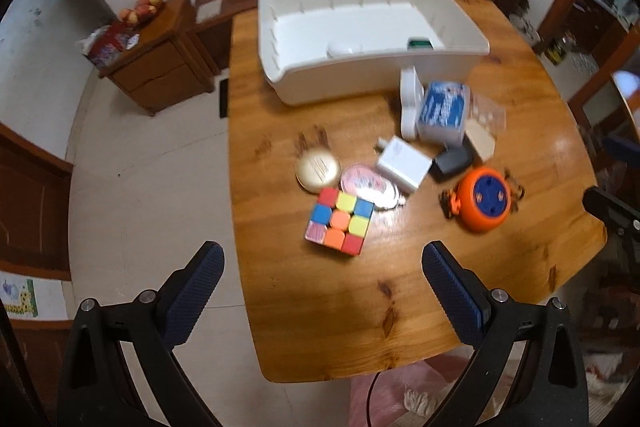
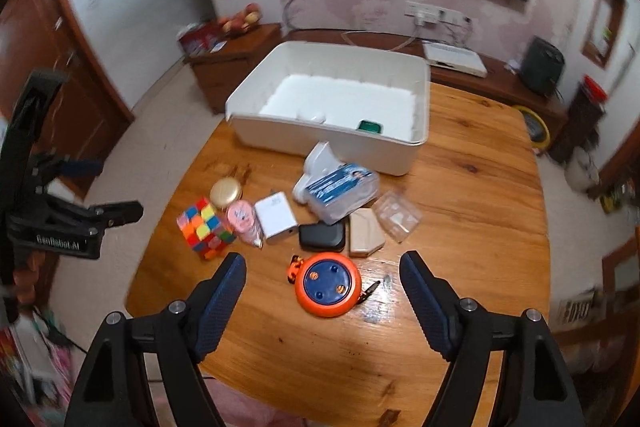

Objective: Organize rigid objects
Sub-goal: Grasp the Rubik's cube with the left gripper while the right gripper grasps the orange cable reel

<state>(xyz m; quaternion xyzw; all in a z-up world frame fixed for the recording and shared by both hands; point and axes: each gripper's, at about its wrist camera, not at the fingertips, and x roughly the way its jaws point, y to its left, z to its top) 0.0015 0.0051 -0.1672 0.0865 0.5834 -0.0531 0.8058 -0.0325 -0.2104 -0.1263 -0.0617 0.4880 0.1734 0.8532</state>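
Left tongs point(image 1: 322, 275): spread wide, holding nothing, above the cube point(image 1: 339, 221).
Right tongs point(image 2: 322, 281): spread apart, empty, orange reel point(image 2: 328, 284) on the desk point(image 2: 480, 227) between the tips.
White bin point(image 2: 320, 143): at 12 o'clock of the clutter.
Cube: 9 o'clock end.

Room light is moderate and warm, coming from overhead. Glare patches on the varnished table point(image 2: 460, 227), strongest beside the orange reel point(image 2: 328, 285). Soft shadow under the near table edge. Motion blur smears the small items and the cube point(image 1: 340, 221). Heavy fisheye bending, black vignette in the corners.
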